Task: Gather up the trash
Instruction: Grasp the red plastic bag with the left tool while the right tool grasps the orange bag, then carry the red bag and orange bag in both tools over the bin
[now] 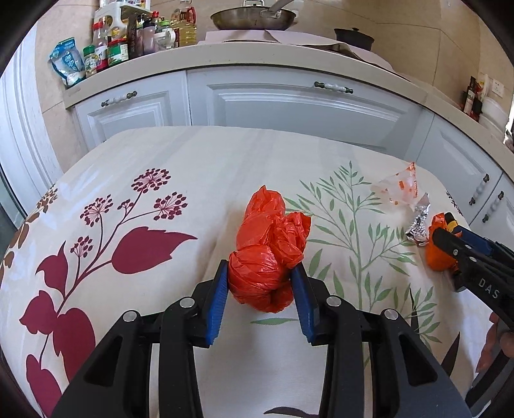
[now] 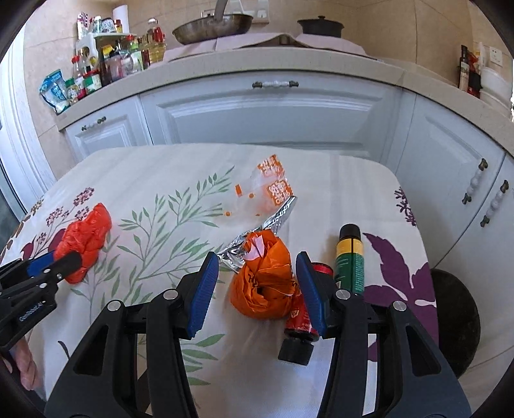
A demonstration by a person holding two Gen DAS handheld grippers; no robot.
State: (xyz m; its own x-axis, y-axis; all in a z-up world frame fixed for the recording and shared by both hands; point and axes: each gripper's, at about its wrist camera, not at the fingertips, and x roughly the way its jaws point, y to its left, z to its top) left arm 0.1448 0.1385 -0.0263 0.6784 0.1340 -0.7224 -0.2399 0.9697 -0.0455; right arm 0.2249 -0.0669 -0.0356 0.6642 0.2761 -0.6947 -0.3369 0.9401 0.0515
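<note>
Red plastic bag is clamped between the left gripper fingers, while the right gripper fingers bracket an orange bag, apparently gripped, both at lower centre for collection.

We read "DAS" in white letters on the right gripper, just beside the orange wrapper; other print stays illegible.

Upper left: bottles and jars crowd the countertop. Top centre: a frying pan; a dark pot to its right. White cabinet doors occupy mid-frame.
</note>
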